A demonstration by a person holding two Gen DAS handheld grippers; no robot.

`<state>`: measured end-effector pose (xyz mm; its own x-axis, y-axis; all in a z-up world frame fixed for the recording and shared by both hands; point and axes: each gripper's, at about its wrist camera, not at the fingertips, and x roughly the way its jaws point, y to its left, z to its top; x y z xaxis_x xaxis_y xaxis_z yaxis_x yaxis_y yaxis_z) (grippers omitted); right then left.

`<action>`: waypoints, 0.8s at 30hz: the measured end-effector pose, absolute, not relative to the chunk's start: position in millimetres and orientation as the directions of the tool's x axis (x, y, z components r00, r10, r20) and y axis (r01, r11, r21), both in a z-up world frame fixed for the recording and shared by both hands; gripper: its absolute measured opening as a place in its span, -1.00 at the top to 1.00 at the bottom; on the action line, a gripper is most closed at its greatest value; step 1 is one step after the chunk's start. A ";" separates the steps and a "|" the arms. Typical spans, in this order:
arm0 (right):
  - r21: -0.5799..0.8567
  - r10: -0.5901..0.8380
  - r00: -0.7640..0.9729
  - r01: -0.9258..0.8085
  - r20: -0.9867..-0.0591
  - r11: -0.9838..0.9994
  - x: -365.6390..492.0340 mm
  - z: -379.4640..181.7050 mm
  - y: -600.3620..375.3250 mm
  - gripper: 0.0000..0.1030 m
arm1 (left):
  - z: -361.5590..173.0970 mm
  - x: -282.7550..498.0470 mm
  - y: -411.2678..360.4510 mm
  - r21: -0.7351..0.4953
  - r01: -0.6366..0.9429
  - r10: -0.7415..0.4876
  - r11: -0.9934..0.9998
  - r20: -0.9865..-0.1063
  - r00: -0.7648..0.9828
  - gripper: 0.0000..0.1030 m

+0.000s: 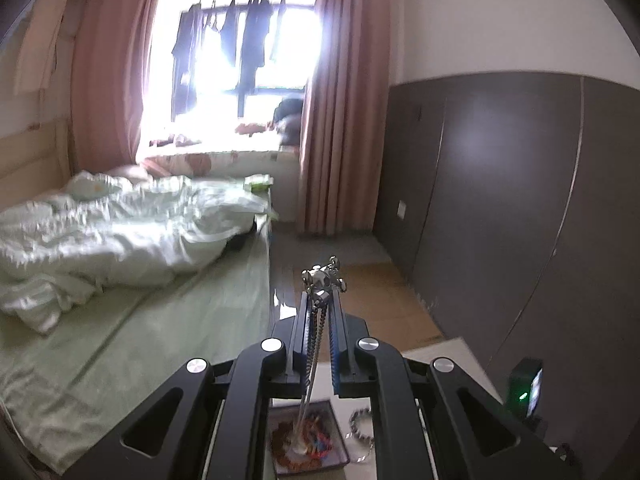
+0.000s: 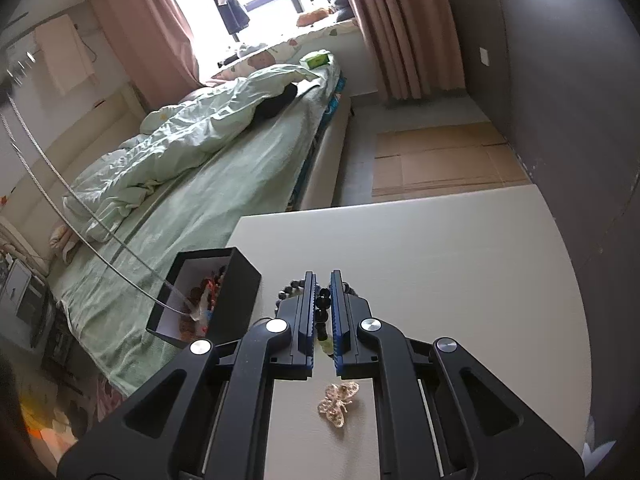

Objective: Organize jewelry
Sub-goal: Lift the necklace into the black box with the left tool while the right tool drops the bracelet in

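While the left gripper [image 1: 322, 294] is clamped on the top of a silver necklace [image 1: 316, 344], the chain hangs down from its tips and the lower end trails into the black box [image 2: 240, 276] on the white table [image 2: 440, 240], where other colourful pieces already lie. The step in hand looks like lowering the necklace into the box, so the gripper should stay directly over the opening and descend slowly, letting the chain coil inside rather than drape over the wall, and let go only once the pendant end is below the rim. The right gripper [image 2: 322, 280] is clenched on a dark bead bracelet [image 2: 323, 304], low over the table just beside the box; it should hold off. A gold butterfly brooch [image 2: 338, 402] lies loose on the table nearer the camera.
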<state>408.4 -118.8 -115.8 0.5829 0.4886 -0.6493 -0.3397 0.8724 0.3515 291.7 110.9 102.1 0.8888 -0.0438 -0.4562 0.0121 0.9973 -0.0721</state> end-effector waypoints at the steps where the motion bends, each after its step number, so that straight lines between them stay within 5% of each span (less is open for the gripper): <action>1: 0.356 0.495 0.582 -0.344 -0.645 0.869 408.1 -115.3 -117.5 0.84 | 92.6 295.1 114.2 -0.081 0.007 -0.045 0.997 -0.474 0.879 0.89; 13: 0.415 0.575 0.592 -0.398 -0.565 0.818 404.7 -99.2 -98.4 0.84 | -39.0 327.2 129.8 -0.170 -0.029 -0.097 0.985 -0.690 0.717 0.80; 15: 0.431 0.594 0.584 -0.409 -0.553 0.804 405.0 -96.5 -91.0 0.84 | -51.2 328.5 130.4 -0.145 -0.034 -0.081 0.989 -0.713 0.697 0.62; 18: 0.451 0.624 0.570 -0.432 -0.534 0.781 404.5 -93.0 -76.7 0.84 | -60.1 323.7 142.5 -0.163 -0.052 -0.081 0.985 -0.710 0.700 0.05; 24: 0.483 0.677 0.538 -0.475 -0.503 0.736 400.0 -85.9 -44.1 0.84 | -63.2 307.2 168.7 -0.179 -0.101 -0.056 0.979 -0.706 0.706 0.01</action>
<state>400.0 -44.1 -85.9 0.5377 0.6766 -0.5030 -0.4746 0.7360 0.4827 307.2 168.7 -63.2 0.7062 -0.0564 -0.7058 -0.1006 0.9787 -0.1789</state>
